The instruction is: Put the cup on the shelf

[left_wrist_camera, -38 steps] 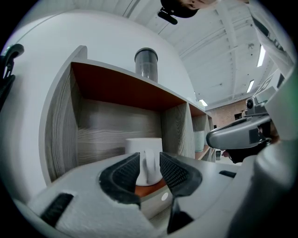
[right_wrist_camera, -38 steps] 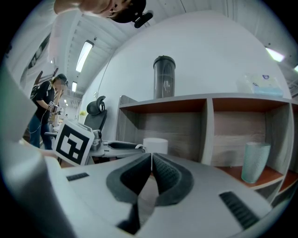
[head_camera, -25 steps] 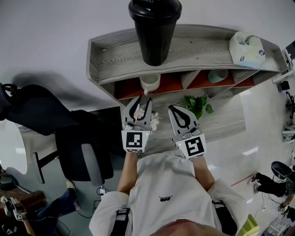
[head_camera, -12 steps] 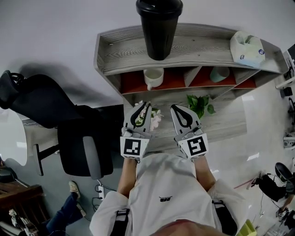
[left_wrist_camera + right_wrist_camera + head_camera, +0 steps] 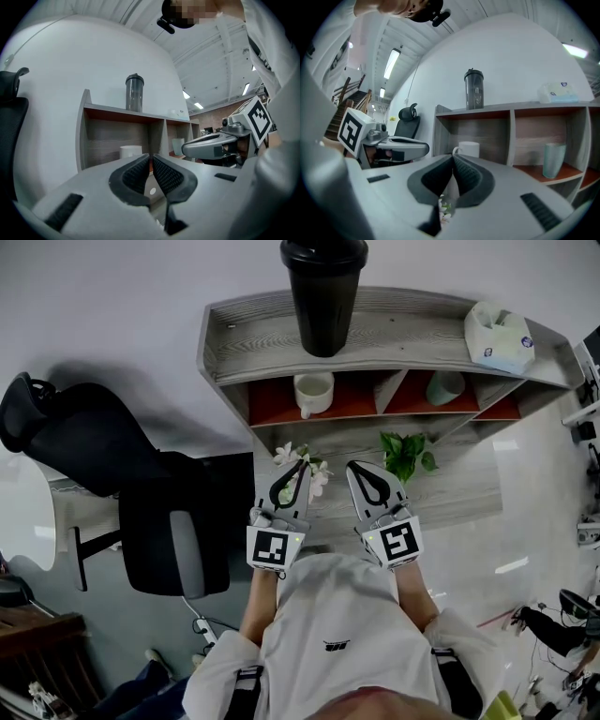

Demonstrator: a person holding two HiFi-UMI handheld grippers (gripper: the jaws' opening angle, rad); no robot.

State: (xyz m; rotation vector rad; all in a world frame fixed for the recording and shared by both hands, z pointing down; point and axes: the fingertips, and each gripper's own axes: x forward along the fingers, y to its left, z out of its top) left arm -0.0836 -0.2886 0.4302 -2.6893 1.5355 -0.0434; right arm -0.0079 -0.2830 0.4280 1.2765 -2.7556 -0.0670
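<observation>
A white handled cup (image 5: 313, 393) stands upright in the left compartment of the grey wooden shelf (image 5: 272, 341), free of both grippers. It shows again beyond the jaws as the white cup (image 5: 131, 151) and the white cup (image 5: 467, 149). My left gripper (image 5: 302, 465) is held before the shelf, shut and empty, a short way from the cup. Beside it my right gripper (image 5: 354, 468) is also shut with nothing in it. Each gripper's jaws, left gripper (image 5: 151, 157) and right gripper (image 5: 453, 157), point at the shelf.
A black tumbler (image 5: 323, 296) and a tissue pack (image 5: 500, 337) stand on the shelf's top board. A pale green cup (image 5: 444, 387) sits in the middle compartment. White flowers (image 5: 284, 455) and a green plant (image 5: 405, 454) lie under the grippers. A black office chair (image 5: 112, 474) stands at left.
My left gripper has drawn back from the white cup, which stays in the left compartment. The right gripper has kept its place beside it.
</observation>
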